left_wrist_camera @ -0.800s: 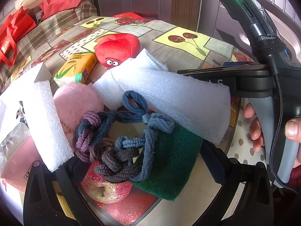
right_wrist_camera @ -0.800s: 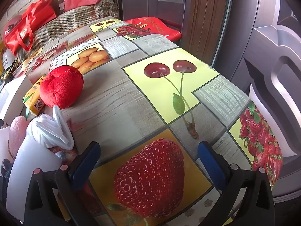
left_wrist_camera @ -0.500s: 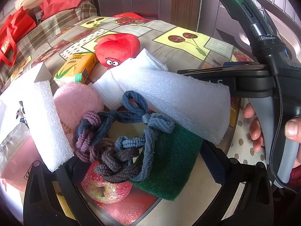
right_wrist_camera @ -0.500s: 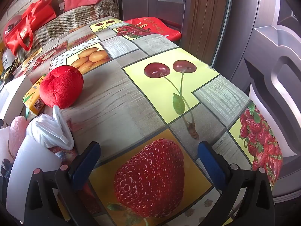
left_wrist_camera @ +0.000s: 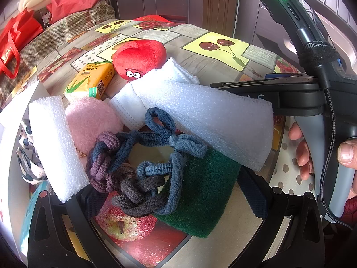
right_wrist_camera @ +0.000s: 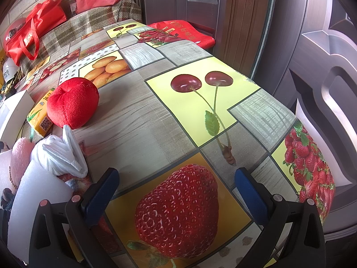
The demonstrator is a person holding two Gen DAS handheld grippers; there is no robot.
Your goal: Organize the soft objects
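Note:
A pile of soft things lies on the fruit-print table. In the left wrist view I see knotted hair ties (left_wrist_camera: pixel 142 167), a green scouring pad (left_wrist_camera: pixel 205 192), a white foam roll (left_wrist_camera: pixel 207 120), a white foam block (left_wrist_camera: pixel 53 143), a pink puff (left_wrist_camera: pixel 91 122), a folded white mask (left_wrist_camera: pixel 127 109) and a red plush (left_wrist_camera: pixel 140 58). My left gripper (left_wrist_camera: pixel 174 198) is open around the hair ties and pad. My right gripper (right_wrist_camera: pixel 176 192) is open and empty over bare table; the red plush (right_wrist_camera: pixel 71 102) and mask (right_wrist_camera: pixel 60 156) lie to its left.
A yellow tissue pack (left_wrist_camera: pixel 91 82) lies beside the plush. A white box (right_wrist_camera: pixel 13 114) stands at the left. Red bags (right_wrist_camera: pixel 33 29) sit on a checked sofa behind the table. A dark door (right_wrist_camera: pixel 312 67) is close on the right, past the table edge.

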